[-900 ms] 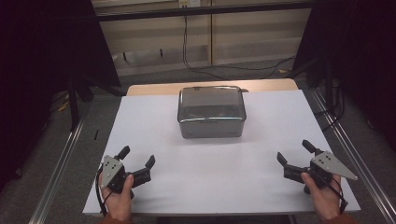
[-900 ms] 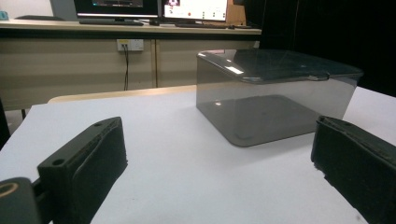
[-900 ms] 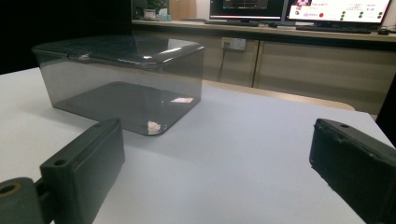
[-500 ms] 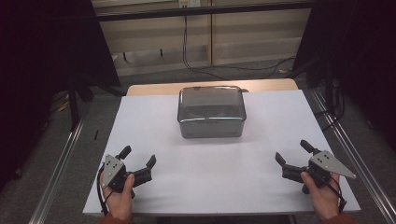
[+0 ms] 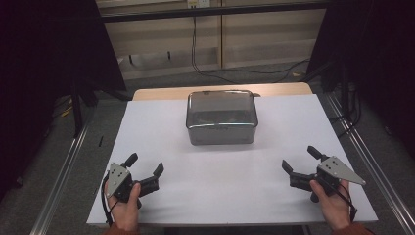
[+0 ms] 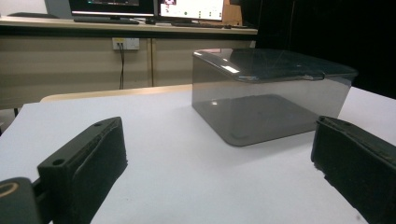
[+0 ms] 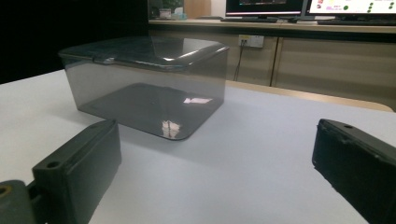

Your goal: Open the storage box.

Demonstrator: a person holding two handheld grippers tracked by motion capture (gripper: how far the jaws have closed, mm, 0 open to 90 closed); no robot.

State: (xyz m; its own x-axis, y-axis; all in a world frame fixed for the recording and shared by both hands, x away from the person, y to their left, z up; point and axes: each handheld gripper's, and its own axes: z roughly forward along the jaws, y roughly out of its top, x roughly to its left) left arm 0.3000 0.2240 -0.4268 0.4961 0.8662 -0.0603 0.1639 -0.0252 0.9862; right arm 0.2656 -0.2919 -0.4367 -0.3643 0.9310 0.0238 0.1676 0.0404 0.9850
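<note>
A smoky, see-through plastic box (image 5: 221, 117) with its lid on stands at the far middle of the white table (image 5: 220, 191). The left gripper view has the box (image 6: 268, 93) ahead and to the right; the right gripper view has the box (image 7: 147, 81) ahead and to the left. My left gripper (image 5: 145, 165) rests near the front left corner, held by a hand, jaws wide apart with nothing between them. My right gripper (image 5: 301, 160) sits near the front right corner, also open and empty. Both point toward the box from well short of it.
A wooden board edge (image 5: 161, 93) shows behind the white sheet. Metal rails (image 5: 63, 171) run along both table sides. Beyond stand beige cabinets (image 5: 210, 44) with cables, and monitors (image 6: 187, 9) on a desk. Bare white surface lies between the grippers and the box.
</note>
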